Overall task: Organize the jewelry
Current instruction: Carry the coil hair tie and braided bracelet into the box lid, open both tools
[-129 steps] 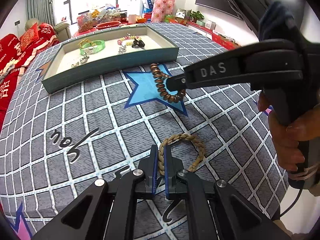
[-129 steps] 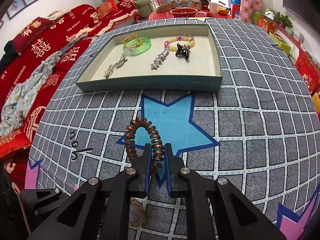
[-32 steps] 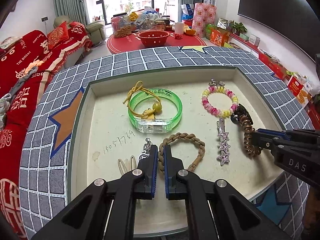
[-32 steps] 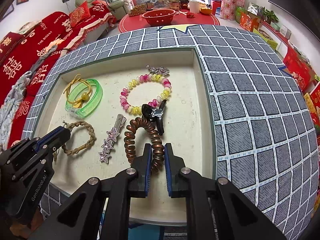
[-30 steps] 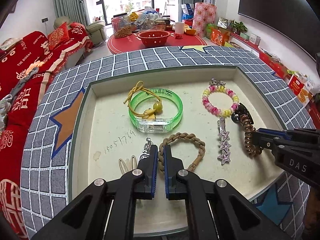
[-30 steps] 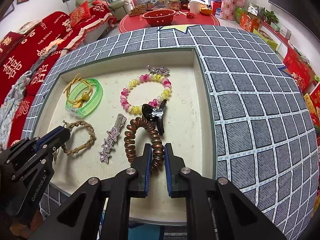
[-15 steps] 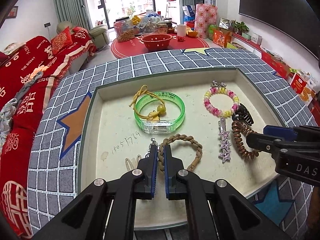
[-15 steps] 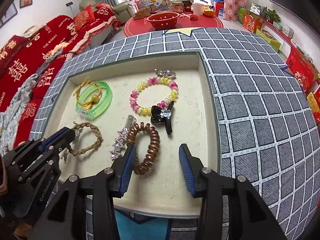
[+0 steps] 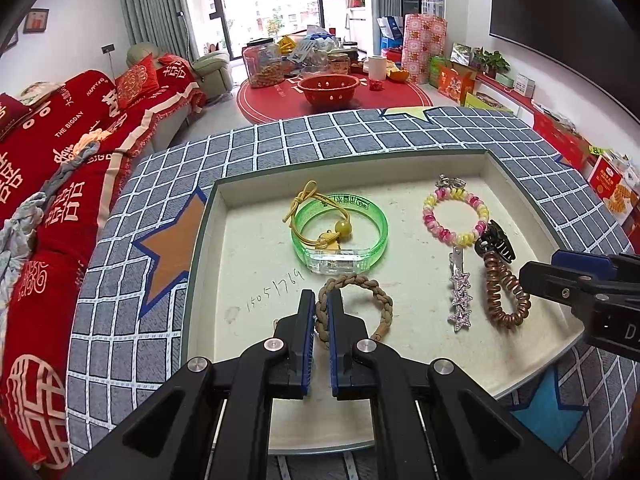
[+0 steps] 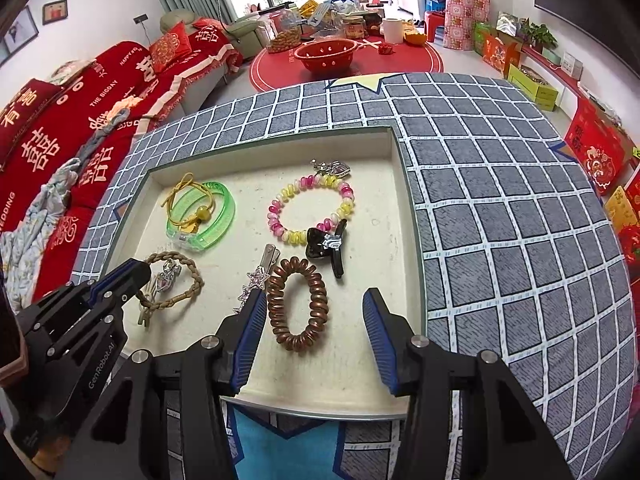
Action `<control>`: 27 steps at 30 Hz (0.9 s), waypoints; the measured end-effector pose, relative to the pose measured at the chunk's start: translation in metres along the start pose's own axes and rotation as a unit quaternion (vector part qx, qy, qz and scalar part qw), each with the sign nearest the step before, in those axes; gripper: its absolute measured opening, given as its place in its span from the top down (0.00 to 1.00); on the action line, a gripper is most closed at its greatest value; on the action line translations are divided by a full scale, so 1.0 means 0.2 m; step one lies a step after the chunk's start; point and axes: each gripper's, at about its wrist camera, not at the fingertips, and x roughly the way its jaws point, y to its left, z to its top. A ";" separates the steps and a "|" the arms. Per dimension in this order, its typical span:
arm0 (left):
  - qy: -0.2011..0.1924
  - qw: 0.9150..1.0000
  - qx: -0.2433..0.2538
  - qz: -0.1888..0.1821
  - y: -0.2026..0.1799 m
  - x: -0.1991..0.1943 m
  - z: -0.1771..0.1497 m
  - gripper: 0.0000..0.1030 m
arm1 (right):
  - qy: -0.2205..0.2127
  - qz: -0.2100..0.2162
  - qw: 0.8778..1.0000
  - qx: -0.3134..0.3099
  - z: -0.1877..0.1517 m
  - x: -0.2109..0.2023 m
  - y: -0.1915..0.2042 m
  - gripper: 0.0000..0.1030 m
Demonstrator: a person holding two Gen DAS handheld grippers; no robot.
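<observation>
Lower centre, left wrist view: left gripper (image 9: 319, 312) pinches tan braided cord bracelet (image 9: 356, 306), resting low in shallow cream-lined tray (image 9: 516, 184). Spread the jaws slowly, then lift straight off. Right of it, copper spiral coil bracelet (image 10: 298, 304) lies loose between right gripper (image 10: 314, 318), jaws wide.

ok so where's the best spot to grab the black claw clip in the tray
Probably the free long end of the black claw clip, the tip pointing toward the tray's near edge. Its other end lies against the pink and yellow bead bracelet, and the copper coil hair tie sits close on its near-left side. Come from above with the open right gripper, fingers across the narrow width.
</observation>
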 end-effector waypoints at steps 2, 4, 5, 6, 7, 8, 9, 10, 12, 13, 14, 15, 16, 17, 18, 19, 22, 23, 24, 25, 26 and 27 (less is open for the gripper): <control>-0.002 1.000 -0.001 -0.001 0.00 -0.01 0.00 0.82 | -0.001 -0.001 1.000 0.003 0.00 0.00 0.00 0.48; -0.004 1.000 -0.001 -0.003 0.01 -0.01 0.01 0.82 | -0.001 -0.001 1.000 0.003 0.00 0.00 -0.01 0.48; -0.003 1.000 -0.001 -0.004 0.01 -0.01 0.01 0.82 | -0.001 -0.003 1.000 0.003 0.00 0.00 -0.01 0.48; -0.002 1.000 -0.001 -0.005 0.01 -0.01 0.01 0.82 | -0.001 -0.004 1.000 0.003 0.00 0.00 -0.02 0.48; 0.000 1.000 -0.002 -0.006 0.01 0.00 0.01 0.82 | -0.001 -0.004 1.000 0.005 0.00 0.00 -0.02 0.48; 0.002 1.000 -0.001 -0.006 0.01 0.00 0.01 0.82 | -0.001 -0.005 1.000 0.005 0.00 0.00 -0.02 0.48; 0.004 1.000 -0.001 -0.006 0.01 0.01 0.01 0.81 | -0.001 -0.005 1.000 0.006 0.00 0.00 -0.03 0.48; 0.007 1.000 0.000 -0.007 0.01 0.01 0.01 0.81 | -0.003 -0.007 1.000 0.006 0.00 0.00 -0.03 0.48; 0.012 1.000 -0.002 -0.009 0.01 0.03 0.01 0.81 | -0.004 -0.006 1.000 0.007 0.00 -0.01 -0.04 0.48; 0.015 1.000 -0.003 -0.011 0.00 0.04 0.01 0.81 | -0.005 -0.006 1.000 0.007 0.00 -0.02 -0.04 0.48; 0.017 1.000 -0.003 -0.012 0.00 0.04 0.01 0.81 | -0.006 -0.007 1.000 0.008 0.00 -0.02 -0.04 0.48; 0.017 1.000 -0.004 -0.013 0.00 0.05 0.01 0.81 | -0.007 -0.007 1.000 0.008 0.00 -0.03 -0.05 0.48; 0.017 1.000 -0.004 -0.012 0.00 0.05 0.01 0.81 | -0.007 -0.007 1.000 0.007 0.00 -0.03 -0.05 0.48; 0.017 1.000 -0.004 -0.012 0.00 0.05 0.01 0.81 | -0.008 -0.009 1.000 0.006 0.00 -0.03 -0.05 0.48; 0.017 1.000 -0.006 -0.012 0.00 0.05 0.01 0.81 | -0.009 -0.009 1.000 0.006 0.00 -0.03 -0.05 0.48; 0.017 1.000 -0.008 -0.012 0.00 0.05 0.01 0.56 | -0.010 -0.009 1.000 0.007 0.01 -0.04 -0.05 0.48; -0.002 1.000 -0.024 0.004 0.03 0.03 0.02 0.00 | -0.011 -0.009 1.000 0.010 0.01 -0.03 -0.06 0.48; -0.009 1.000 -0.023 0.007 0.04 0.02 0.02 0.00 | -0.011 -0.009 1.000 0.011 0.01 -0.03 -0.06 0.48; -0.006 1.000 -0.022 0.004 0.04 0.03 0.03 0.00 | -0.011 -0.009 1.000 0.011 0.01 -0.03 -0.07 0.48; -0.006 1.000 -0.022 0.005 0.04 0.03 0.03 0.00 | -0.011 -0.010 1.000 0.012 0.01 -0.03 -0.07 0.48; -0.008 1.000 -0.021 0.010 0.05 0.04 0.03 0.00 | -0.010 -0.010 1.000 0.013 0.01 -0.03 -0.07 0.48; -0.010 1.000 -0.020 0.015 0.05 0.03 0.03 0.00 | -0.011 -0.010 1.000 0.015 0.01 -0.03 -0.07 0.48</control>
